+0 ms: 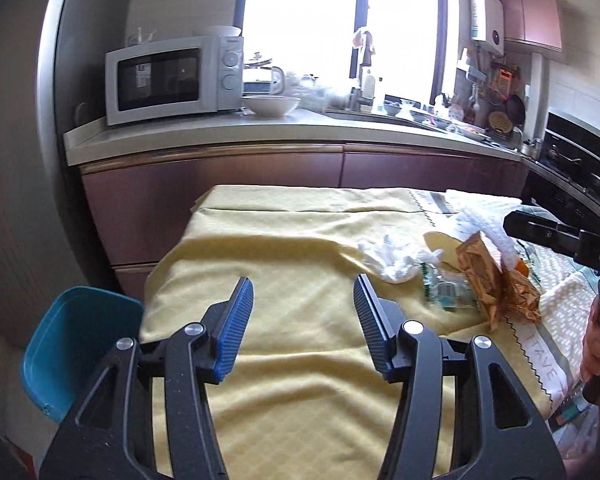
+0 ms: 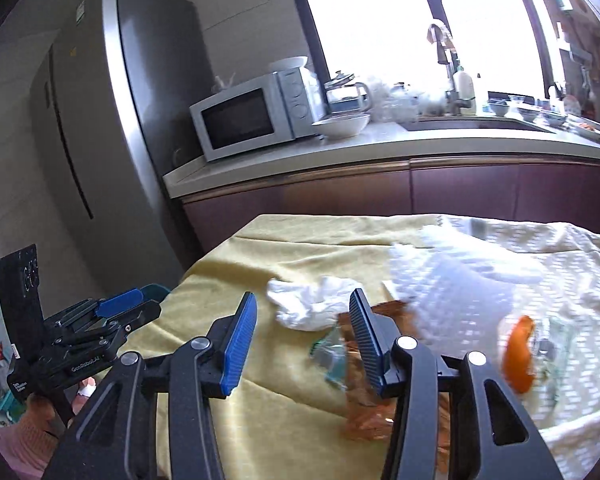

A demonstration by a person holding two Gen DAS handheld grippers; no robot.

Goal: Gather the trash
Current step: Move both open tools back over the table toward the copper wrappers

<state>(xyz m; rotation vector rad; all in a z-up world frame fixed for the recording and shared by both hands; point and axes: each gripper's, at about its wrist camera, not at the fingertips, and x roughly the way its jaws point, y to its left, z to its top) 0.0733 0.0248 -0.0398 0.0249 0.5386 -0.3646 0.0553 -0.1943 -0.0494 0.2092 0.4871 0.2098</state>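
Left wrist view: left gripper [image 1: 303, 294] spread, empty; right gripper [image 2: 303, 314] spread; one white tissue [image 1: 392, 259], one brown wrapper [image 1: 494, 280].

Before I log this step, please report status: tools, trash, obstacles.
Left tool open, empty, over yellow cloth. Right tool open, empty. Trash pile on table, untouched; blue bin at left edge. Nothing in the way.
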